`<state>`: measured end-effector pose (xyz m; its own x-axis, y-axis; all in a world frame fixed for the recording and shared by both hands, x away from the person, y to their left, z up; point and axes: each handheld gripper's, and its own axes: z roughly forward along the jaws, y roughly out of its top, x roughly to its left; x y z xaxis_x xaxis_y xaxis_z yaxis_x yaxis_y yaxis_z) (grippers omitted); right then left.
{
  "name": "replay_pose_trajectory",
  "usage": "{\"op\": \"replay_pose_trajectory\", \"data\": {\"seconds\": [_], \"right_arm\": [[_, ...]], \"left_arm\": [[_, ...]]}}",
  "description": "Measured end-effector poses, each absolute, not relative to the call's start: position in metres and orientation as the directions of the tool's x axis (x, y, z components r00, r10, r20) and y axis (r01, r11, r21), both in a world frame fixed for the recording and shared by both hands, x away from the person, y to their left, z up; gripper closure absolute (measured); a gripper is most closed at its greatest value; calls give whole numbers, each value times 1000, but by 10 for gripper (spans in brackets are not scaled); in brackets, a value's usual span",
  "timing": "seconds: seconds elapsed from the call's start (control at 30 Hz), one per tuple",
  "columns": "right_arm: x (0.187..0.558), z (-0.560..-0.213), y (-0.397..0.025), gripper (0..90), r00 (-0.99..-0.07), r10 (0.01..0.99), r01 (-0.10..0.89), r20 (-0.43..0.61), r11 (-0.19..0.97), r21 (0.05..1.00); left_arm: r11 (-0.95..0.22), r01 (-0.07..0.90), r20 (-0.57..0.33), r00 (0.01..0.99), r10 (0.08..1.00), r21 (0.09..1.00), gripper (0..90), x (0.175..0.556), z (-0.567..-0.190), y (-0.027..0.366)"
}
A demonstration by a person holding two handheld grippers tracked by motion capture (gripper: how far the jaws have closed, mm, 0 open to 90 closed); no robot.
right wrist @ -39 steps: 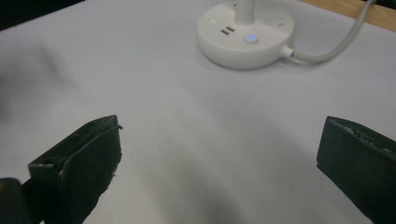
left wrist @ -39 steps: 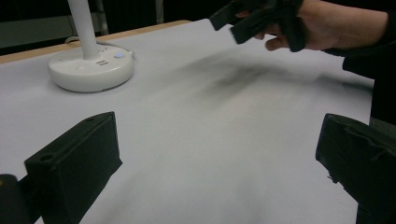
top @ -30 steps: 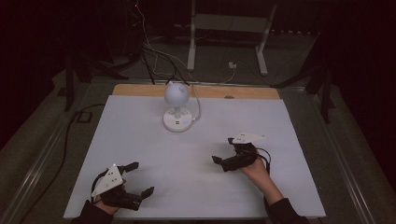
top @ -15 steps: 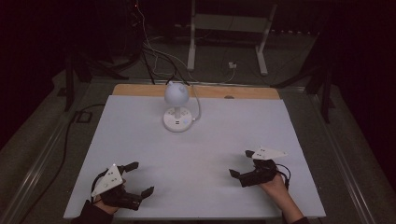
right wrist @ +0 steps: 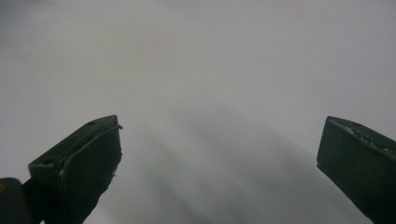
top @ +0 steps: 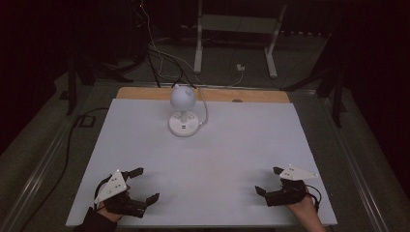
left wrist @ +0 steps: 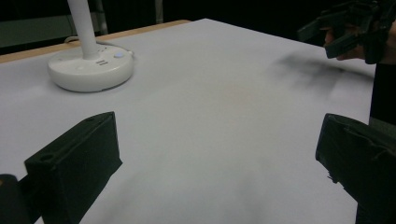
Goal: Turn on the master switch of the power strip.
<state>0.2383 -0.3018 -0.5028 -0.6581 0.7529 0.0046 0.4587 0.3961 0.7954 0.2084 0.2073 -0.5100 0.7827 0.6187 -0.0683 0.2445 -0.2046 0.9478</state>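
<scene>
In the high view, the left tongs (top: 143, 184) and the right tongs (top: 269, 180) both rest at the near edge of the white bench (top: 241, 140), each spread wide and holding nothing, while the nearest thing to work on, a small white lamp (top: 183, 110) with a round head and a disc base, stands well apart from both near the far edge, its cord trailing off the back. The main risk I judge from here is the long reach: either hand must cross bare bench to get to the lamp, and a fast approach could knock the top-heavy head and tip it. In the left gripper view, the 2 black jaws stand far apart over the bare surface, the lamp base (left wrist: 91, 69) lies ahead to the left with its stem rising out of frame, and the other hand's tongs (left wrist: 348, 28) hover at the upper right (close enough to that line of travel that the 2 could collide if both go at once). In the right gripper view, the jaws again gape over blank, blurred white, so aim toward the lamp would be poor without turning first.
</scene>
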Motion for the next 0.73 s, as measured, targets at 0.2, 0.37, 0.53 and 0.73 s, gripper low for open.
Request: {"op": "replay_pose_trajectory", "data": {"seconds": [0.2, 0.37, 0.53, 0.73], "right_arm": [[223, -509, -317, 0, -633, 774, 478, -22, 413, 776], [220, -514, -323, 0, -621, 783, 488, -26, 412, 769], [222, -515, -321, 0, -613, 789, 478, -35, 405, 779], [224, -516, -322, 0, -612, 790, 484, -24, 398, 779]], "left_arm": [[-197, 247, -73, 780, 622, 949, 3, 208, -510, 208], [-198, 250, -76, 780, 622, 948, 3, 209, -511, 208], [-199, 252, -77, 779, 622, 947, 3, 210, -511, 208], [-200, 254, -77, 777, 625, 946, 3, 210, -511, 208]]}}
